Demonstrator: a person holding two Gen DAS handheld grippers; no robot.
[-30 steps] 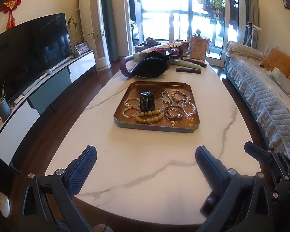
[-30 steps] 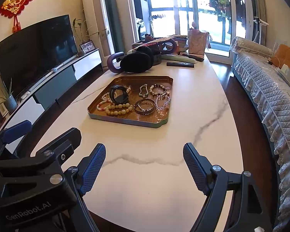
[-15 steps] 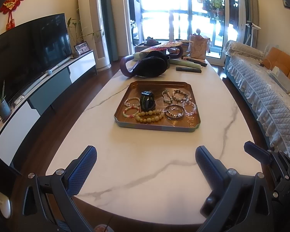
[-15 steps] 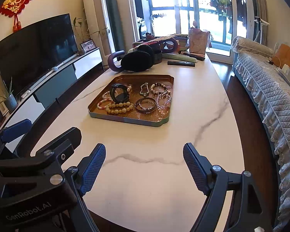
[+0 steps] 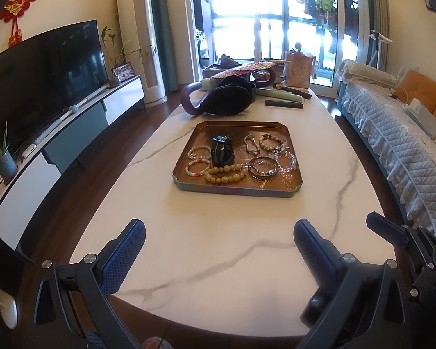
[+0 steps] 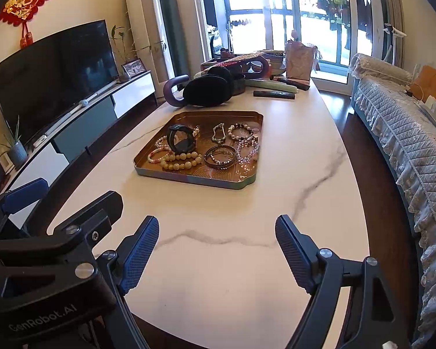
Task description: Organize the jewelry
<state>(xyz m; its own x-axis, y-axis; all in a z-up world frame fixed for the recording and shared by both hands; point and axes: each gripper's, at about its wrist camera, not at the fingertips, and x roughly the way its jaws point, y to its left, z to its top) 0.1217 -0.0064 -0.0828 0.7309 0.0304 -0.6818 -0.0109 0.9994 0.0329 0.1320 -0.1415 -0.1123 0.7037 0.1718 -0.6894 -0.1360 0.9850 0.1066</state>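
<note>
hovering over the near end of the white marble table [image 5: 218,261], the left gripper [image 5: 218,244] stands with its jaws wide and nothing between them; the right gripper [image 6: 216,240] is likewise wide and empty, just beside the left. compared with the views from a second ago, nothing has changed: both grippers sit at the same place and angle, and every piece lies as it did. this indicates that sorting has not begun and no piece has yet been chosen. beyond the grippers, well apart from them, the copper-coloured tray [image 5: 235,190] rests mid-table and holds all the jewelry. inside it: a black watch [image 5: 222,151] standing on its band near the centre, a string of large yellow-green beads [image 5: 225,173] at the front, two small pastel bead bracelets [image 5: 197,160] to the left, a metal bangle [image 5: 263,166] at front right, a clear pinkish crystal bracelet [image 5: 286,160] beside it, and two more beaded pieces [image 5: 261,142] toward the back. several pieces touch or overlap. past the tray lie a dark bag [image 5: 226,99] and a remote control [image 5: 283,104]. no separate jewelry box or stand is visible.
</note>
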